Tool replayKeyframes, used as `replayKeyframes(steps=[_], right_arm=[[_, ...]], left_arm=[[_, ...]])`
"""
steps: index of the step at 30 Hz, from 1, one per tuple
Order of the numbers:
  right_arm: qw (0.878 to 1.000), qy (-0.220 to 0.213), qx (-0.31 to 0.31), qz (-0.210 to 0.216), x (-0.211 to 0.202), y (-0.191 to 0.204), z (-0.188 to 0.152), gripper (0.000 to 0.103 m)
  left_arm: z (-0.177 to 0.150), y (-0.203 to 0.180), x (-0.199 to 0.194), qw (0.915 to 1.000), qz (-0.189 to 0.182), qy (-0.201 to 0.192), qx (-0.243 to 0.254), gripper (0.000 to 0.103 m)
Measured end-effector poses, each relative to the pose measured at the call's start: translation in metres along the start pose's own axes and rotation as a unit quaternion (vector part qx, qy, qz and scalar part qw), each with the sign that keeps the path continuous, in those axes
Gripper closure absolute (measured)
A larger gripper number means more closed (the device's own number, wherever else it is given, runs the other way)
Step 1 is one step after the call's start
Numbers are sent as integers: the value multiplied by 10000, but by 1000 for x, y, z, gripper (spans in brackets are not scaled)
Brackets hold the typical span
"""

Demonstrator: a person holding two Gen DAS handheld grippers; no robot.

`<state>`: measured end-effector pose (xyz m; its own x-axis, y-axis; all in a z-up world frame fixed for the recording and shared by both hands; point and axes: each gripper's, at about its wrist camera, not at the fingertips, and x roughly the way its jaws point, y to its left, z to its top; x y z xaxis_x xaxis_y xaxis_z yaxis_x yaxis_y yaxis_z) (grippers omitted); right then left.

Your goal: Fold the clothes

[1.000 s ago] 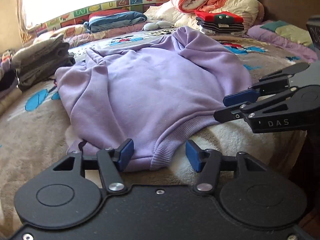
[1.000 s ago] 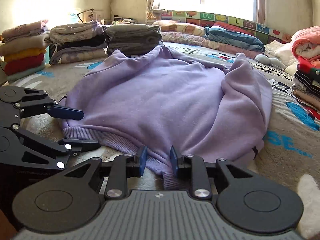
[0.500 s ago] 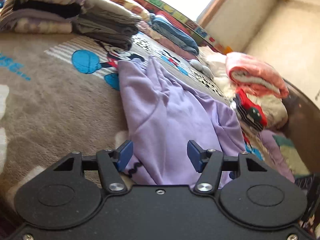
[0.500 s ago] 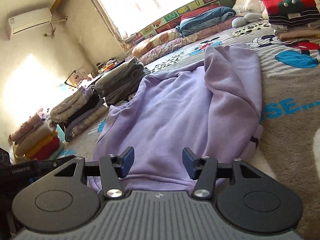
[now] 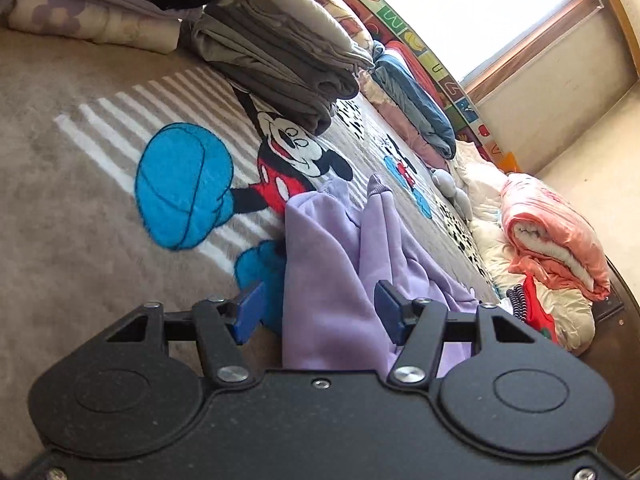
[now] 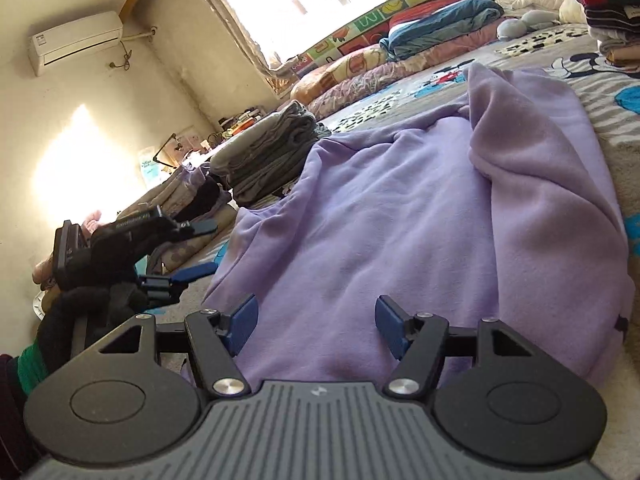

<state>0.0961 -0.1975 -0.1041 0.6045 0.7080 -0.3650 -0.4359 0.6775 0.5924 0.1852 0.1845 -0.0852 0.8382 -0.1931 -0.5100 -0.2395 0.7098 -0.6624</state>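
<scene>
On the bed [image 5: 80,208], our hoodie [image 6: 400,232] lies half folded; the right gripper [image 6: 316,326], jaws just opened, and left gripper [image 5: 318,314] gape empty. We risk snagging its side fold.

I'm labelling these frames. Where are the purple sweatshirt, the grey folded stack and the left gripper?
purple sweatshirt [image 6: 400,220]: right wrist view, flat middle of its body.
grey folded stack [image 5: 280,48]: left wrist view, its side folds.
left gripper [image 5: 318,312]: left wrist view, midway between its fingertips.
</scene>
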Motion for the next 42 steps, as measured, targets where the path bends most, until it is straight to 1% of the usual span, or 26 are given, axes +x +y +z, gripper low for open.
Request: replayKeyframes(steps=[2, 3, 4, 5, 6, 8, 9, 10, 11, 12, 13, 15, 17, 19, 21, 23, 26, 27, 29, 30, 32, 34, 35, 36, 40, 42], right_arm=[[9999, 27, 102, 19, 5, -3, 2, 38], [9999, 33, 120, 22, 7, -4, 2, 37], [9999, 39, 130, 26, 9, -4, 3, 37], [9999, 37, 143, 37, 10, -5, 3, 37], [9999, 34, 156, 47, 11, -6, 3, 36], [9998, 35, 200, 73, 13, -8, 4, 36], [9997, 33, 223, 84, 13, -9, 4, 36], [9996, 26, 253, 93, 13, -10, 4, 36], [9996, 18, 282, 98, 13, -11, 4, 36], [9995, 12, 302, 97, 14, -11, 4, 36], [9994, 4, 320, 98, 14, -11, 4, 36], [9991, -39, 405, 106, 13, -13, 3, 36], [9981, -127, 593, 136, 10, -17, 2, 38], [9966, -209, 791, 108, 8, -23, 2, 45], [9963, -202, 841, 24, 8, -26, 1, 51], [9973, -158, 715, -58, 10, -22, 1, 52], [9982, -125, 572, -132, 11, -18, 0, 52], [9983, -120, 550, -146, 12, -18, 0, 51], [9983, -122, 556, -148, 13, -17, -1, 50], [9983, -122, 548, -144, 14, -16, -1, 48], [9987, -117, 482, -122, 15, -13, -1, 42], [9991, -106, 387, -111, 17, -10, -1, 37], [9993, -105, 352, -116, 18, -8, -2, 37], [9994, -104, 318, -122, 19, -7, -2, 35], [9996, -108, 265, -67, 20, -6, -4, 31], [9997, -98, 211, -33, 21, -5, -4, 27]], left_arm=[[7, -3, 16, 9996, 241, 125, 79, 45], [8, -5, 23, 9993, 283, 204, 123, 51], [8, -9, 25, 9991, 291, 182, 244, 66], [6, -17, 24, 9981, 358, 113, 480, 83], [3, -27, 21, 9959, 487, 3, 764, 84], [-9, -53, 11, 9868, 597, -253, 1486, 87], [-17, -69, 5, 9782, 659, -415, 1927, 88], [-26, -85, 0, 9672, 717, -573, 2369, 88], [-38, -101, -3, 9526, 755, -680, 2866, 88], [-53, -115, -1, 9349, 798, -687, 3390, 88], [-68, -129, 1, 9142, 839, -692, 3903, 88], [-98, -156, 5, 8657, 904, -681, 4876, 88], [-122, -166, 17, 8349, 741, -334, 5444, 88], [-130, -166, 29, 8281, 518, 123, 5580, 83], [-137, -166, 41, 8201, 288, 576, 5685, 56], [-128, -165, 35, 8353, -18, 807, 5439, 56], [-108, -169, 17, 8585, -309, 745, 5063, 56], [-99, -169, 13, 8676, -343, 682, 4913, 56], [-78, -173, 10, 8895, -295, 507, 4531, 54], [-67, -172, 13, 8993, -196, 415, 4349, 54], [-47, -166, 22, 9119, -7, 320, 4091, 54], [-29, -160, 40, 9244, 99, 409, 3790, 54], [-20, -157, 48, 9300, 134, 475, 3642, 54], [-11, -155, 57, 9348, 171, 539, 3506, 54], [6, -151, 91, 9315, 378, 770, 3534, 54], [9, -149, 107, 9290, 433, 900, 3563, 54]])
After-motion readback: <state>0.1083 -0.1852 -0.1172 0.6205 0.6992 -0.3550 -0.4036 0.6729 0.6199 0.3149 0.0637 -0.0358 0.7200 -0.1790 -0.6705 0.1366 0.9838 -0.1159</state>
